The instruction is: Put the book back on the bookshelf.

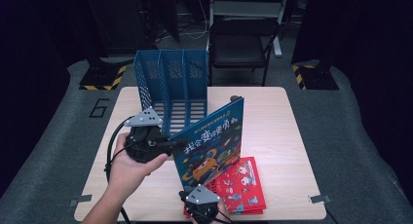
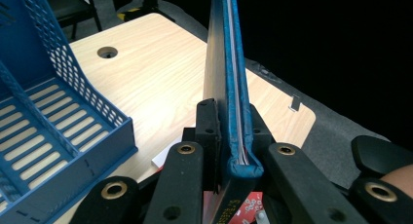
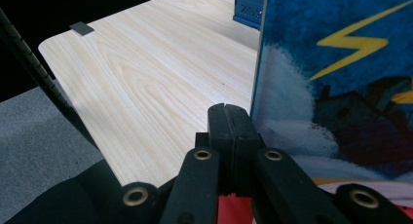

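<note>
High view: we clamp the book (image 1: pixel 212 141) upright with the left gripper (image 1: pixel 170 145), beside the rack (image 1: pixel 170 87), ready for slotting; the right gripper (image 1: pixel 207 215) is closed, empty.

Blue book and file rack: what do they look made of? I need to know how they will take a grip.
Blue book: glossy printed cover, apparently stiff board, with thin paper pages visible along its edge in the left gripper view; it stands upright without sagging. File rack: looks like moulded plastic, matt blue, with perforated walls and a slotted floor. The left gripper is shut on the blue book.
</note>
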